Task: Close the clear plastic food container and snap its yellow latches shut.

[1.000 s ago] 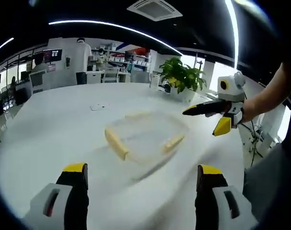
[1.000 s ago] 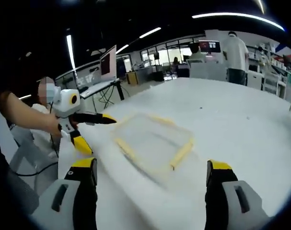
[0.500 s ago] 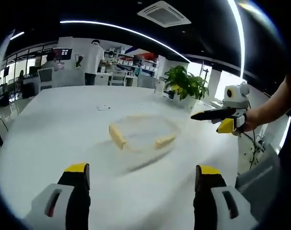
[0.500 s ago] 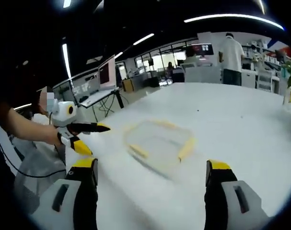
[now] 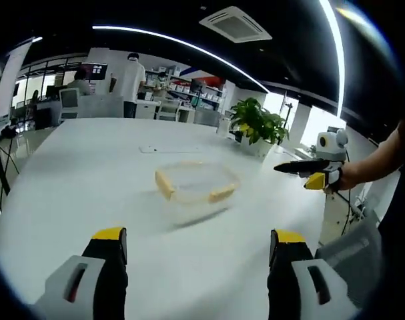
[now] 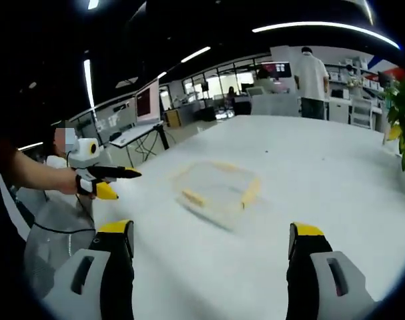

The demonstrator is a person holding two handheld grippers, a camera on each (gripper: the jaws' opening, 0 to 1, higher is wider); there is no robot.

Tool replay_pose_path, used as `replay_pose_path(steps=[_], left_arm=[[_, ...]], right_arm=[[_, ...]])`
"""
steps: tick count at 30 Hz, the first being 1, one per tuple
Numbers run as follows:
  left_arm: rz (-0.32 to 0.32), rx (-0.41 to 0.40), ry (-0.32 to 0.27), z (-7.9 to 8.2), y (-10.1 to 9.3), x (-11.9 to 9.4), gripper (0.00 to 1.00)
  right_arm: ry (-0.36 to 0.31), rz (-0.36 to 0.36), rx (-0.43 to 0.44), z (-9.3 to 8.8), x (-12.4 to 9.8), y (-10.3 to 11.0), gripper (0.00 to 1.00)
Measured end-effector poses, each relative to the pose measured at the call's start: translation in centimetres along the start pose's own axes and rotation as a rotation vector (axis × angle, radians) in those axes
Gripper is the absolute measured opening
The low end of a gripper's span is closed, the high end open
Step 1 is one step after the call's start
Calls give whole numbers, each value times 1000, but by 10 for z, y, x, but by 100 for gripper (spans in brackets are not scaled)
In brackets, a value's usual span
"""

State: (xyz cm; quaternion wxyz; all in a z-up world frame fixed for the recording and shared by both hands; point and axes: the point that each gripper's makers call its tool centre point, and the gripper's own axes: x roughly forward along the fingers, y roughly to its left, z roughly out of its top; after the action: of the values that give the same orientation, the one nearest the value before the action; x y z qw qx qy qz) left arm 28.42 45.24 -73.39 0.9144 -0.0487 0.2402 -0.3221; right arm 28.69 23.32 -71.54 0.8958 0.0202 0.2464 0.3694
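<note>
The clear plastic container [image 5: 194,183] with yellow latches [image 5: 165,184] rests on the white table, lid on it; it also shows in the right gripper view as the container [image 6: 216,186]. My left gripper [image 5: 194,245] is open, well short of the container, nothing between its jaws. It appears from the side as the left gripper [image 6: 115,180] at the left of the right gripper view. My right gripper [image 6: 213,239] is open too, away from the container, and appears as the right gripper [image 5: 307,173] at the right of the left gripper view.
The big white table [image 5: 82,173] spreads all around the container. A potted plant [image 5: 257,123] stands at its far edge. A small flat item [image 5: 149,149] lies beyond the container. People [image 5: 128,83] stand by desks and monitors in the background.
Both grippers have pulled back from the container, which now looks smaller and farther in both views. Both stay open; the container has not moved on the table.
</note>
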Motion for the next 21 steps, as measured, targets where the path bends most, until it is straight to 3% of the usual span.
replay_pose_path(steps=[8,21], left_arm=[[9,8,-4,-3,-6,-25,84],[60,-6,-15,-15,-11,-58,82]], right_arm=[[-1,-7,-14,-3,-16,18,93],[-9,-39,45,-35,-41,40,93]])
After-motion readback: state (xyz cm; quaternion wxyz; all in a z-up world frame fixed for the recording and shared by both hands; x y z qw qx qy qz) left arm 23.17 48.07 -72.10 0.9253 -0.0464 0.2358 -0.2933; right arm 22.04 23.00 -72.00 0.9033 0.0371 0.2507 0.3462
